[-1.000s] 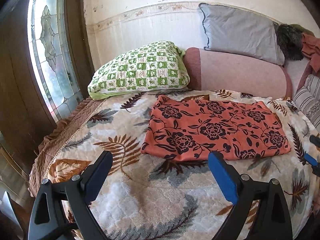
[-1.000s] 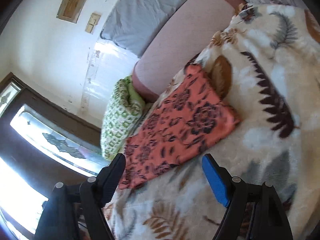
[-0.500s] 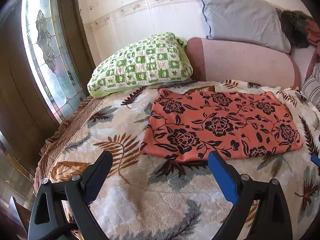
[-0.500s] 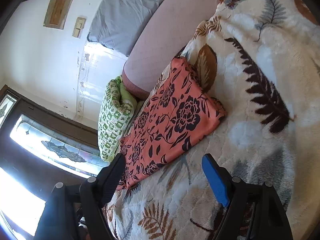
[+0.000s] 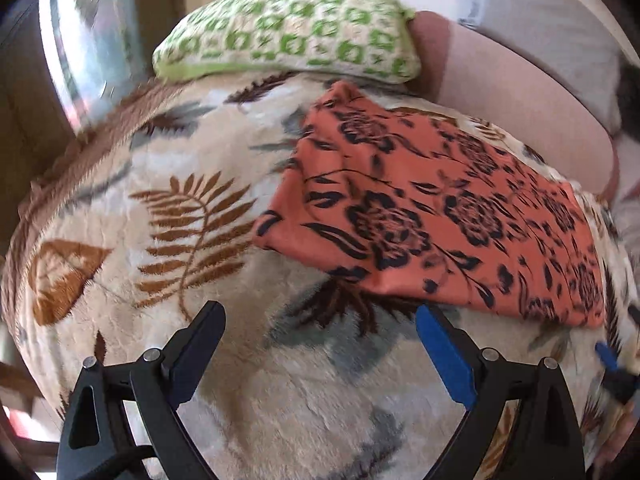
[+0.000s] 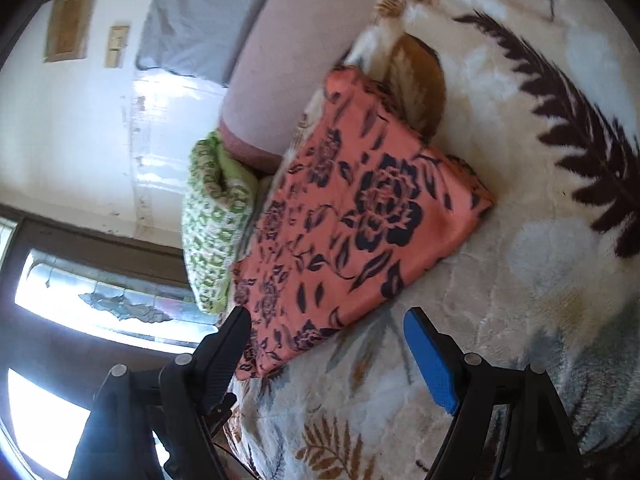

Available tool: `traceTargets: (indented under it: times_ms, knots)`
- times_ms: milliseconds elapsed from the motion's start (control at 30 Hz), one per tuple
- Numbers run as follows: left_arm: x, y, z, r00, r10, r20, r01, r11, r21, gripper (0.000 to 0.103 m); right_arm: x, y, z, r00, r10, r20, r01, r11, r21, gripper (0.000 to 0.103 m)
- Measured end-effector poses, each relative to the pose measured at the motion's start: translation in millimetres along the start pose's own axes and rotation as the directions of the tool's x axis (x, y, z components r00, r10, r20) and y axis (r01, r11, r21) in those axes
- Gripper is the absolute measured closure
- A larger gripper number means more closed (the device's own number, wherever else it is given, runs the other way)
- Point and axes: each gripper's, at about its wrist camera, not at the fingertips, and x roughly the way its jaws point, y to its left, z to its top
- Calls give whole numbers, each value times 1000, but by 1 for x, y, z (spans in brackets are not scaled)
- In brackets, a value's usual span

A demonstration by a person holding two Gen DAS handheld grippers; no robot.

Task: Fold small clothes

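The orange cloth with the black flower print [image 5: 440, 216] lies flat and already folded into a long rectangle on the cream plush blanket with brown and grey fern leaves [image 5: 192, 208]. Compared with half a second back, it fills a lot more of both views, and both frames are smeared with motion blur now, so both cameras have closed in on it.

In the left wrist view its long axis runs left to right, slanting down toward the right, with one short end facing the green-and-white checked pillow [image 5: 288, 36]. In the right wrist view [image 6: 344, 216] the same axis runs from lower left up toward the pink bolster cushion [image 6: 280, 60].

The left gripper [image 5: 320, 336] has its jaws spread wide with nothing between them, hanging just short of the cloth's near long edge. The right gripper [image 6: 326, 332] is spread wide too and holding nothing, with its black finger [image 6: 224, 352] close beside the cloth's near corner; can't tell if it touches. A grey pillow [image 5: 552, 28] sits behind the bolster.
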Motion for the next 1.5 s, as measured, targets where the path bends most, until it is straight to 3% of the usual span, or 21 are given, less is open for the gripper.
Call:
traceTargets:
  times_ms: [233, 400, 500, 633, 700, 833, 933, 1033, 1100, 1167, 1233, 1367, 1433, 1500]
  knots:
    - [22, 26, 16, 998, -39, -47, 31, 987, -161, 7, 9, -2, 4, 999, -36, -22, 36, 999, 19, 22]
    - [39, 28, 26, 993, -97, -65, 79, 968, -238, 7, 30, -6, 4, 994, 43, -101, -34, 995, 92, 22]
    - [46, 25, 34, 991, -123, -44, 107, 960, -260, 16, 42, -8, 5, 990, 53, -129, -38, 992, 117, 22]
    - [62, 18, 37, 986, -150, -75, 124, 954, -274, 37, 60, -11, 16, 989, 45, -139, -27, 991, 128, 22]
    - [67, 16, 36, 985, -155, -81, 127, 952, -277, 38, 65, -13, 23, 989, 44, -141, -24, 989, 143, 22]
    - [69, 13, 37, 984, -170, -52, 147, 942, -302, 30, 67, -10, 37, 996, 12, -88, -1, 992, 127, 24]
    - [69, 18, 39, 980, -197, -30, 174, 919, -353, 29, 56, -2, 43, 997, -78, 1, 78, 995, 65, 24]
    - [72, 14, 43, 983, -184, -17, 167, 926, -339, 29, 47, 7, 46, 992, -113, 48, 113, 994, -7, 24]
    - [75, 9, 44, 987, -162, -9, 150, 935, -320, 32, 56, 2, 48, 990, -143, 1, 143, 990, 2, 24]
    - [76, 7, 44, 990, -142, -5, 134, 942, -309, 44, 57, -5, 50, 992, -125, 6, 125, 992, 25, 24]
    - [78, 9, 44, 989, -146, 1, 139, 940, -313, 48, 56, -2, 53, 993, -115, 16, 115, 993, 20, 27]
    - [79, 13, 43, 985, -171, 14, 165, 925, -342, 43, 54, 5, 52, 988, -138, 63, 142, 988, -60, 52]
    - [80, 10, 44, 984, -177, 16, 172, 924, -342, 36, 64, 1, 51, 982, -186, 46, 189, 979, -78, 54]
    - [82, 5, 47, 989, -150, 2, 143, 935, -324, 36, 67, -2, 52, 980, -186, 64, 190, 979, -71, 54]
